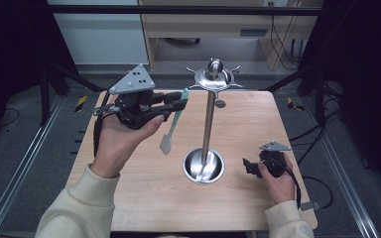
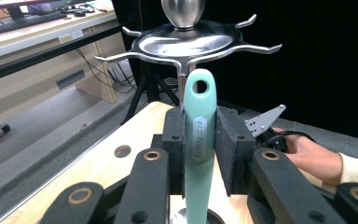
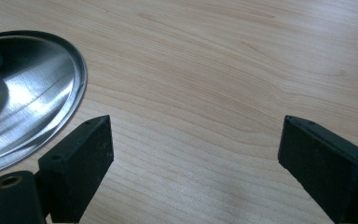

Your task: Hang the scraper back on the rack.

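Because its eyelet must meet a hook of the steel rack (image 1: pixel 213 79) at upper centre, the left gripper (image 1: pixel 178 101) clamps the mint-green silicone spatula (image 2: pixel 199 140) upright; the right gripper (image 3: pixel 193 163) rests with jaws apart.

Cream sleeves, black tongs with grey plates

The person wears cream knit sleeves with ribbed cuffs. The left tongs (image 1: pixel 178 101) are black, topped by a grey three-cornered plate with small dark holes; brass-ringed pivots dot their black link arms. The right tongs (image 3: pixel 196 163) have matte black block pads with tiny holes, a like grey plate and a black trailing cable.
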The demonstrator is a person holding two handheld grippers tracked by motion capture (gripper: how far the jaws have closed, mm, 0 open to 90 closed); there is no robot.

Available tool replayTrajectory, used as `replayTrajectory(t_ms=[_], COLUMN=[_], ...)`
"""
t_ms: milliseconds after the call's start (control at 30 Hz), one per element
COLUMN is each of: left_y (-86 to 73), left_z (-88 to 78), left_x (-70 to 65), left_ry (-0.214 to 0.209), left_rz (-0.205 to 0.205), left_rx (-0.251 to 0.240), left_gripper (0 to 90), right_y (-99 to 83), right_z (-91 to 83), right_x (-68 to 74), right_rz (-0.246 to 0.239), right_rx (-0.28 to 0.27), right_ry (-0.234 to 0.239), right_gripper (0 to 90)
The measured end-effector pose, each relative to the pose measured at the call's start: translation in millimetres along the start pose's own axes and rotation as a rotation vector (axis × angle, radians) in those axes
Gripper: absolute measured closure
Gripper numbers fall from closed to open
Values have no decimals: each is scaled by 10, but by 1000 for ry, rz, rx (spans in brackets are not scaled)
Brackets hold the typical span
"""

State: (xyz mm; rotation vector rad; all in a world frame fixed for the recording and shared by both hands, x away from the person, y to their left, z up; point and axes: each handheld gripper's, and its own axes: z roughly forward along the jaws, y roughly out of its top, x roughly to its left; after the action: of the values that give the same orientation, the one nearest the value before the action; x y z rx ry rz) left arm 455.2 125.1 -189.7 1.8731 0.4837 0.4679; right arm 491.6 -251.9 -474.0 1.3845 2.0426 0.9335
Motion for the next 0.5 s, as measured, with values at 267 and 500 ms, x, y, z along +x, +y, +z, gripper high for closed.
replayTrajectory(t_ms=[267,500], left_y=[16,32], left_z=[20,37], left_x=[23,15], left_ry=[14,28], left_rz=[-8,4], left_rx=[-1,2], left_gripper=[744,743], right_y=[0,0], right_z=[-1,3], right_x=[1,3], right_rz=[-2,-4], right_rx=[1,3], right_ry=[2,6], right_gripper=[105,105])
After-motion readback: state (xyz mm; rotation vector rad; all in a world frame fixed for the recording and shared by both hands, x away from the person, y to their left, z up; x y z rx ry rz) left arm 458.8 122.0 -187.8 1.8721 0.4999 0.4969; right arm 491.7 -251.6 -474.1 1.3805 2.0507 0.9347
